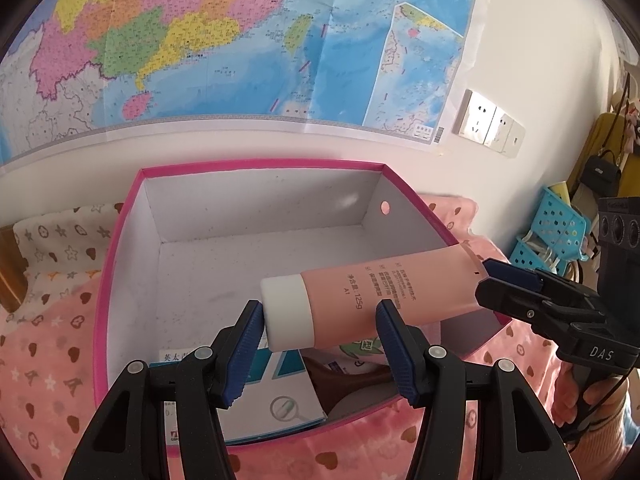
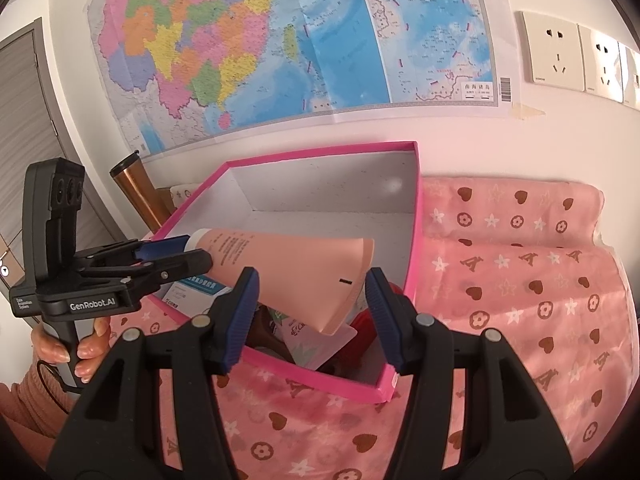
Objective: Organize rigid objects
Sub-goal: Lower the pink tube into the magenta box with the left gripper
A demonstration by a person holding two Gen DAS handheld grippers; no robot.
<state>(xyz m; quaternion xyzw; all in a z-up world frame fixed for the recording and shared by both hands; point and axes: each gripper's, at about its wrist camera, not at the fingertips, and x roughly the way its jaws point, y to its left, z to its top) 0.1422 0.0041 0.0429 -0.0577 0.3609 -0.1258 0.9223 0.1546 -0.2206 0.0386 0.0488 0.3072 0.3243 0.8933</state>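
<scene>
Left wrist view: both grippers' fingers hold one pink tube [image 1: 372, 300] over the pink box [image 1: 120, 240], left gripper [image 1: 320, 328] at the cap, right gripper [image 2: 308, 300] at the tail.

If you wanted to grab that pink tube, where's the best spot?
Probably the white cap of the pink tube, pinched across its round sides from the near side: it looks stiff and cylindrical, the tube lies nearly level, and the body tapers flat.

A big colorful map [image 1: 224, 40] hangs on the white wall, with sockets [image 2: 554, 50] beside it. A pink blanket [image 2: 520, 272] with hearts covers the bed. Blue baskets [image 1: 558, 226] sit nearby, maybe holding cables.
</scene>
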